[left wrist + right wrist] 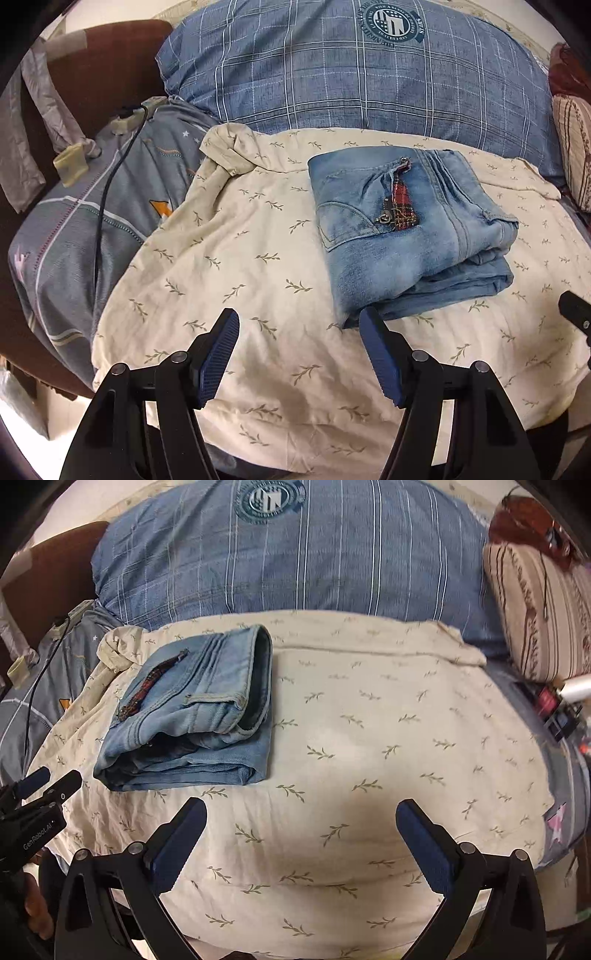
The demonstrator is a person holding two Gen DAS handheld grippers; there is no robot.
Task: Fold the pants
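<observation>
A pair of light blue jeans [406,229] lies folded into a compact stack on a cream leaf-print sheet [240,258], with a red plaid patch and zipper on top. The stack also shows in the right wrist view [192,709] at the left. My left gripper [299,325] is open and empty, its right fingertip just in front of the stack's near left corner. My right gripper [301,812] is open and empty over bare sheet [369,757], to the right of the jeans. The left gripper also shows at the left edge of the right wrist view [48,782].
A large blue plaid pillow [351,74] lies behind the sheet. A grey quilt [92,229] with a black cable [107,192] is at the left. A striped beige cushion [543,616] and small items [554,709] sit at the right.
</observation>
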